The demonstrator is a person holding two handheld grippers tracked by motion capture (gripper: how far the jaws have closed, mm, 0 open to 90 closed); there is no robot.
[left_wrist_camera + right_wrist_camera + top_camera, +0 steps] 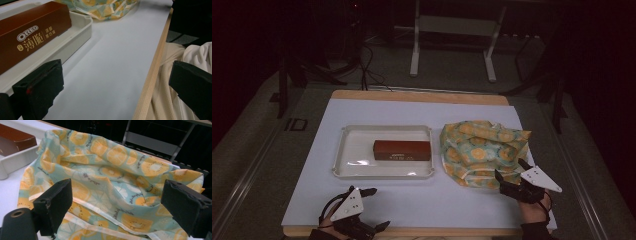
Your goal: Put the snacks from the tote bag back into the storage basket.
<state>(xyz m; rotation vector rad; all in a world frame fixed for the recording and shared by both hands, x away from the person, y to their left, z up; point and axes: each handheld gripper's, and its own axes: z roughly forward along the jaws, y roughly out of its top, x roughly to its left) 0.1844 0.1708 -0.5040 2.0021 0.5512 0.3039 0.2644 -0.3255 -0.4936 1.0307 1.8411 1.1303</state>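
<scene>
High view: two hand-held grippers sit at the near edge of the worktop (312, 165), with a tray and a cloth bag in front of them.
Right hand-held gripper (511, 175): jaws spread wide, right at the near edge of the fabric bag (482, 150), nothing pinched between them yet.
Right gripper view: both black jaws stand well apart over the bag's hemmed edge (105, 207); I can't tell whether a jaw tip actually touches the cloth.
Left hand-held gripper (374, 207): open too, holding nothing, near the front lip of the worktop and just short of the tray.
Left gripper view: one jaw sits just beside the tray wall (75, 40), the other hangs past the wooden edge (152, 72) over a white sleeve (190, 55).
Bag: crumpled in a heap, orange-slice print on pale green, lying to the right of the tray, close by it; its mouth looks slack and not held open.
Biscuit box (402, 150): brown, lying flat inside the white tray (343, 150), lengthwise, untouched.
Done so far: by my reading, very little; box in the tray, bag on the worktop, no grip taken.
In hand: the right side looks set to take hold of the bag's rim.
Left to do: probably grip the rim and lift the mouth open, fetch the box from the tray with the left, and slip it inside.
Progress: opening stage.
</scene>
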